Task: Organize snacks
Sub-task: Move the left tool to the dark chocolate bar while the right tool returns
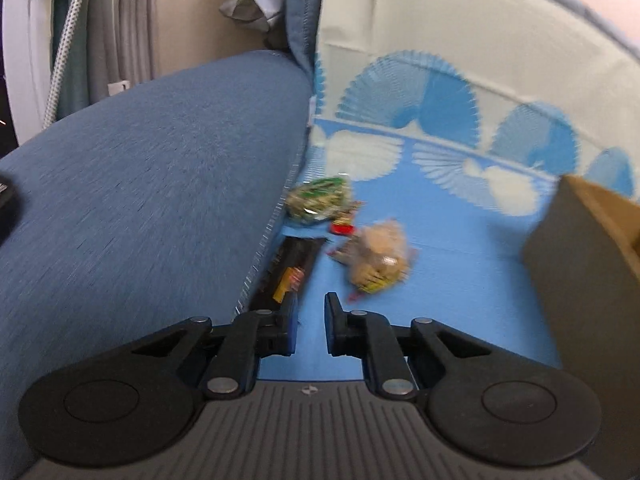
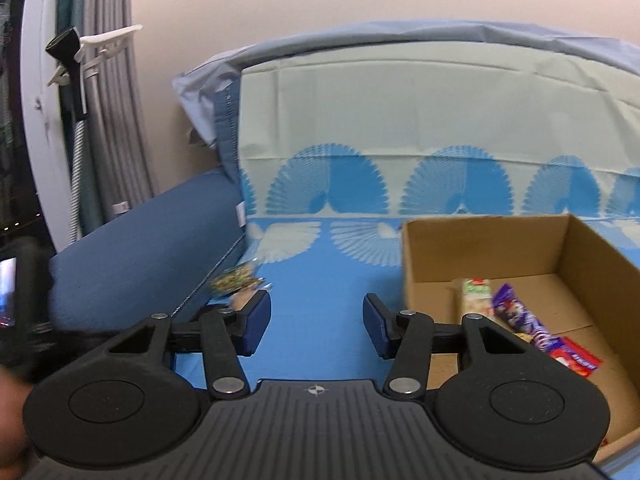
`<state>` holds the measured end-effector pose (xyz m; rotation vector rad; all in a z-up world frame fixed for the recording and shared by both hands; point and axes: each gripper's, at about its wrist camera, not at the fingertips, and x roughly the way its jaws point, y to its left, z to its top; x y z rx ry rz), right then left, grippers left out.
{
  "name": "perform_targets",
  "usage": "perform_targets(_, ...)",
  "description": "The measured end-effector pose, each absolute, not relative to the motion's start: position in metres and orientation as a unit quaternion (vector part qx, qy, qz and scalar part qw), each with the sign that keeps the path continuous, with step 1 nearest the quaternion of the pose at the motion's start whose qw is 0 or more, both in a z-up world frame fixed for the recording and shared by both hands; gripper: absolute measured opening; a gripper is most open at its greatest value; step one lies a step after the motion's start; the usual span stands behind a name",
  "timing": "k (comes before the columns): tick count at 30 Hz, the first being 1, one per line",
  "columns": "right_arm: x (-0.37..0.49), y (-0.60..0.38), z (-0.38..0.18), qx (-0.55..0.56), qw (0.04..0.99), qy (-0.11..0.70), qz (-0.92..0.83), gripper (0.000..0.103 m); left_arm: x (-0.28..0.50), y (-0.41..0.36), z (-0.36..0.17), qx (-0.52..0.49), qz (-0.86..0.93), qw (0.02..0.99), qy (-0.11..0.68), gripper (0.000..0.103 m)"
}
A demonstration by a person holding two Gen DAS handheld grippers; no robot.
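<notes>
Loose snacks lie on the blue patterned cover: a green packet [image 1: 318, 200], a small red piece [image 1: 342, 227], a clear tan packet [image 1: 378, 256] and a black bar packet [image 1: 288, 272] lying along the armrest. My left gripper [image 1: 312, 304] hovers just short of them, beside the black packet's near end, its jaws a narrow gap apart with nothing between. My right gripper [image 2: 316, 304] stands open and empty over the cover, left of the cardboard box [image 2: 480, 248]. In the box lie a green-white pack [image 2: 476, 294], a purple pack [image 2: 520, 318] and a red pack [image 2: 576, 358]. The green packet [image 2: 234, 280] shows beyond the right gripper's left finger.
A dark blue sofa armrest [image 1: 140, 200] rises along the left. The covered backrest [image 2: 400, 120] closes the far side. The box's corner [image 1: 580, 260] stands at the right. Curtains [image 2: 108, 120] hang at the far left. The other gripper's body [image 2: 16, 292] shows at the left edge.
</notes>
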<state>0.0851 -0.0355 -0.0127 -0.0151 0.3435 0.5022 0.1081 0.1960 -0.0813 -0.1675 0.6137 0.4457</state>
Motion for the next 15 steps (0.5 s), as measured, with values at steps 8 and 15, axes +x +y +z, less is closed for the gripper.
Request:
perform_targets(8,0.091,-0.026,-0.018,-0.012,0.944,0.188,0.27,0.053,0.182,0.193,-0.124,0.043,0.26,0.9,0.346,0.042)
perform_targets(15,0.095,-0.023,-0.021,-0.006,0.939,0.2,0.28,0.053,0.211,0.206,-0.142,0.041,0.313,0.881,0.351,0.033)
